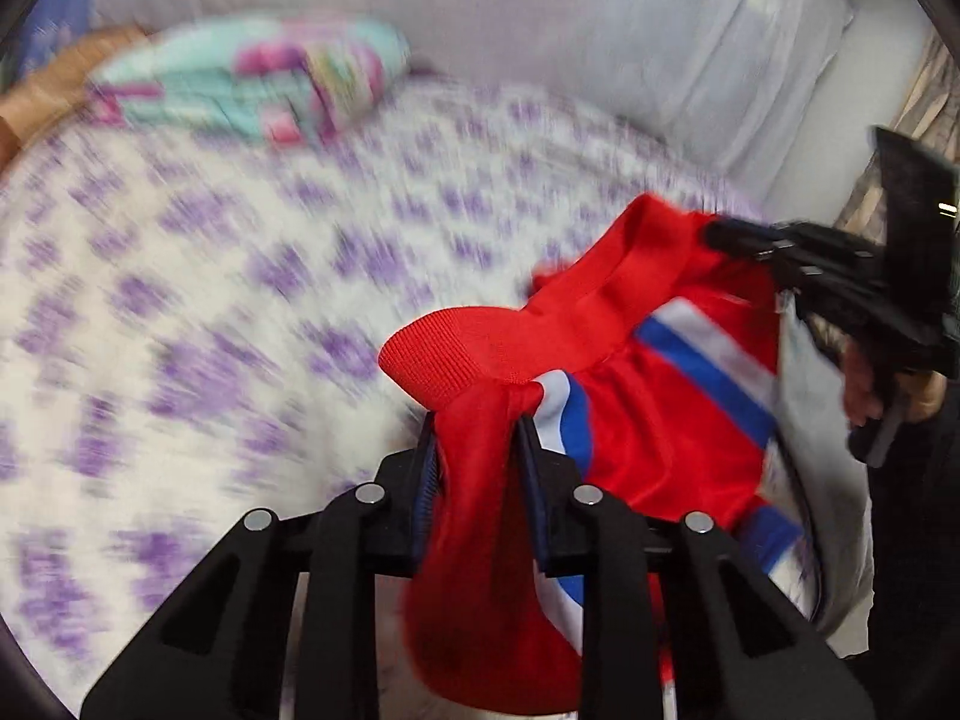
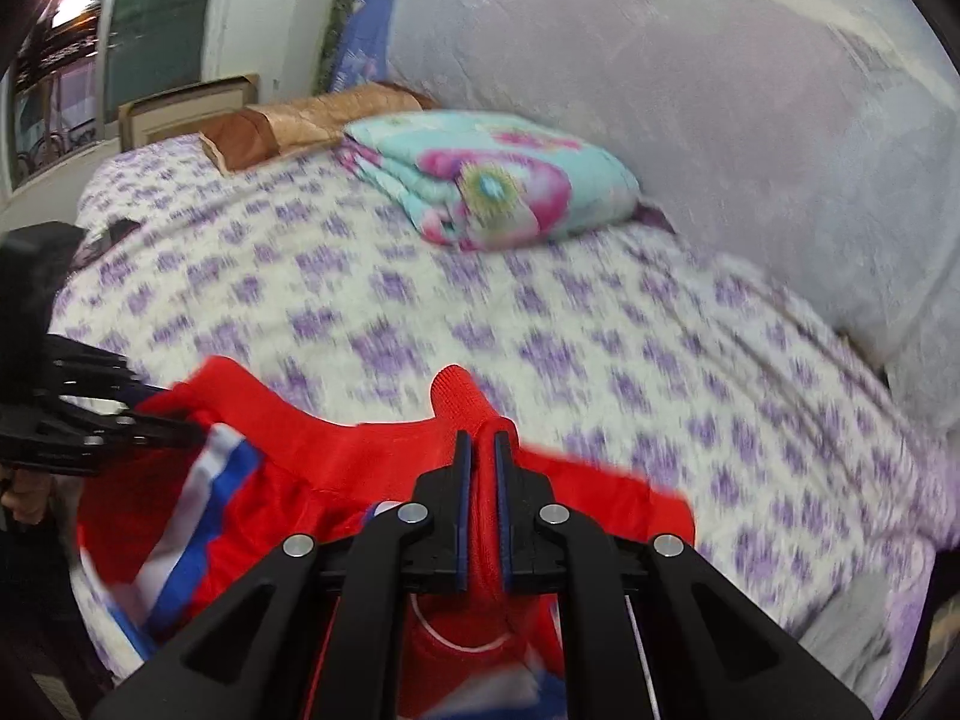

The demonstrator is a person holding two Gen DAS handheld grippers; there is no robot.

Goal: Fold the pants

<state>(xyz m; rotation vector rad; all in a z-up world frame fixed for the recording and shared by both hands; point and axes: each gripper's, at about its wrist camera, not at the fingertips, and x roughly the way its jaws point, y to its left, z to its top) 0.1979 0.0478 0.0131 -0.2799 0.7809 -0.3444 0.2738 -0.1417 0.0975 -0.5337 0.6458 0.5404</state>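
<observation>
The bed [image 2: 420, 312] fills the room ahead, spread with a white cover dotted in purple. A big grey pillow [image 2: 720, 120] leans along its far right side. Just left of that lies a folded quilt [image 2: 498, 180] in teal and pink, and beyond it, at the far left corner, a tan cushion [image 2: 288, 126].

Near me, at the bed's near edge, the red pants [image 1: 660, 420] with their blue and white side stripe are held up off the cover by the waistband. The left gripper [image 1: 477, 438] has its jaws nearly together on a bunched wad of the band and red cloth. The right gripper [image 2: 483, 450] is pinched almost shut on the ribbed band at the other end. Between the two the waistband sags a little; the rest of the pants hangs below and out of sight.

What I'd worry about is the left hold. It looks like a gathered clump and not a flat edge, so the slippery cloth could creep out as the pants are lifted or shaken. If one corner slips, the pants would swing from the other and land crumpled. The legs may also be twisted below, which would spoil a straight fold. The quilt is well apart and seems safe.
</observation>
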